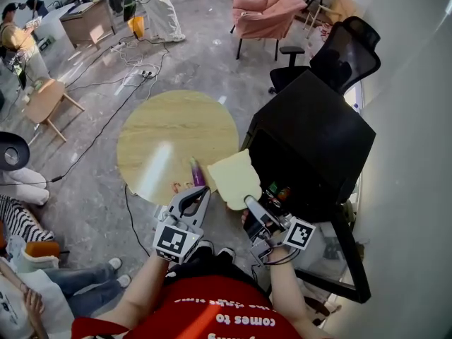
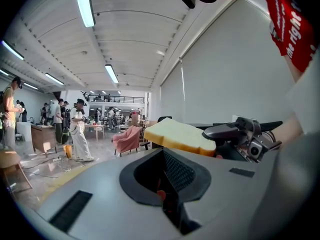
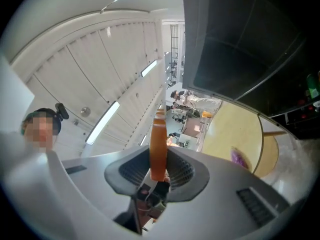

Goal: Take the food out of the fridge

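My right gripper is shut on a pale slice of bread, held over the table's right edge in front of the open black fridge. In the right gripper view the slice shows edge-on, its orange crust between the pads. The left gripper view shows the same slice flat, with the right gripper behind it. My left gripper hangs just left of it, jaws together with nothing seen in them. A purple eggplant lies on the round wooden table just beyond its tips.
Green and red items sit inside the fridge. Small red bits lie near the table's front edge. A black office chair, a pink armchair and a wooden chair stand around, with cables and people at the left.
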A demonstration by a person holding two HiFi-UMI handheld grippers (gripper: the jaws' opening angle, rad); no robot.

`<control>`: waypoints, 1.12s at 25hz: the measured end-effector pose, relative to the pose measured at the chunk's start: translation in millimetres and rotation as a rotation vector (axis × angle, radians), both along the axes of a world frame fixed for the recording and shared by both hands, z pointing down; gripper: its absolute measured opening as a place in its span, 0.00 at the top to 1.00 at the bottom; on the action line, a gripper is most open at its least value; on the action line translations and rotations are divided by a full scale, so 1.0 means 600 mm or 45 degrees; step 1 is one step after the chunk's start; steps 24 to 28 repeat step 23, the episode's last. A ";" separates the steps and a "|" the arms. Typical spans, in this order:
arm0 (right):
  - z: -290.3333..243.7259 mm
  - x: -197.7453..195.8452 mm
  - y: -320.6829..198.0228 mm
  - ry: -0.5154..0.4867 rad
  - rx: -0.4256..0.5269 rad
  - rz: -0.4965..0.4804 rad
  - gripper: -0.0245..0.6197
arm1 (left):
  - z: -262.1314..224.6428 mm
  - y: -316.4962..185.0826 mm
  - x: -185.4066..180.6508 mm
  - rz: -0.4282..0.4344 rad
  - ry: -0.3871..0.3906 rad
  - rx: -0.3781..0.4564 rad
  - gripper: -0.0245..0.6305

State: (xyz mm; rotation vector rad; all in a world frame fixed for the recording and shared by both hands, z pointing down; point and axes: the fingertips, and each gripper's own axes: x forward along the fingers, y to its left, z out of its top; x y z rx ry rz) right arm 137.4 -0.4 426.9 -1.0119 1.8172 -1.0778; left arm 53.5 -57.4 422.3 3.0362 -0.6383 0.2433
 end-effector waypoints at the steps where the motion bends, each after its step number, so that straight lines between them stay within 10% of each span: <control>1: -0.001 -0.001 0.001 0.000 0.003 -0.004 0.81 | 0.000 0.001 -0.001 -0.004 0.000 0.000 0.96; 28: -0.002 0.000 0.006 -0.044 0.016 -0.007 0.81 | 0.003 0.006 -0.010 -0.036 0.004 -0.018 0.96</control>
